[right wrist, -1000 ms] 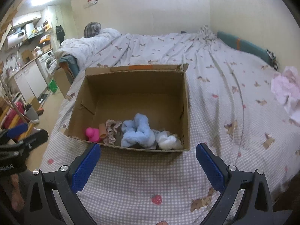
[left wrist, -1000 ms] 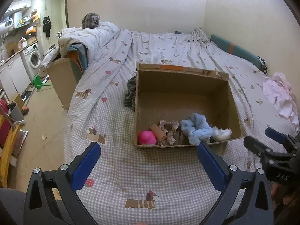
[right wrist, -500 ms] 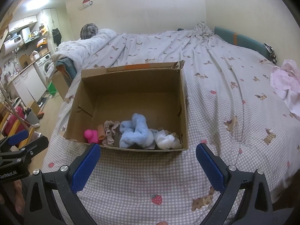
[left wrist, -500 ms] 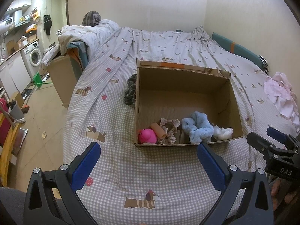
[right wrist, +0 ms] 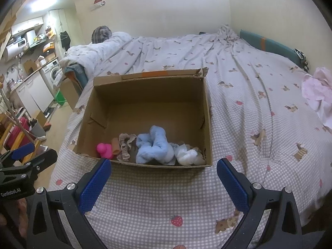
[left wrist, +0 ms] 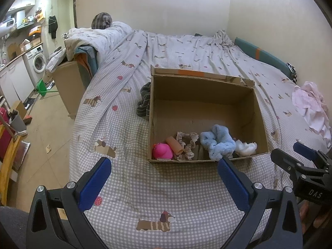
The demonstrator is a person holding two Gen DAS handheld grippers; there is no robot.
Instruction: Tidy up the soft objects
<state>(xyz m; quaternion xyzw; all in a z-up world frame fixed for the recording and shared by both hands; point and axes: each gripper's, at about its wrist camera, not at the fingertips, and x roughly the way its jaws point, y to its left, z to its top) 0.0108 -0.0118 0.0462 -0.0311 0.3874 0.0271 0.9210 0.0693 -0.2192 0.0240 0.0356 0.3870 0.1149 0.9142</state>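
Observation:
An open cardboard box (left wrist: 199, 76) (right wrist: 149, 76) rests on the bed. Along its near wall lie a pink toy (left wrist: 162, 151) (right wrist: 104, 149), a tan tube (left wrist: 174, 145), a beige frilly scrunchie (left wrist: 185, 145) (right wrist: 125, 143), a fluffy blue piece (left wrist: 217, 142) (right wrist: 154, 145) and a white cloth (left wrist: 245, 147) (right wrist: 187, 155). My left gripper (left wrist: 164, 183) hovers open over the bedsheet in front of the box, holding nothing. My right gripper (right wrist: 162, 184) is open too, just short of the box's near edge, also with nothing in it.
A dark striped garment (left wrist: 144, 101) lies against the box's left outside wall. Pink clothing (left wrist: 311, 108) (right wrist: 319, 95) is heaped at the bed's right side. A bundled duvet (left wrist: 99, 35) sits at the far left corner. Floor, cabinets and a washing machine (left wrist: 38, 63) lie left of the bed.
Both views have pulled back and risen slightly from the box. The things in the box have not moved.

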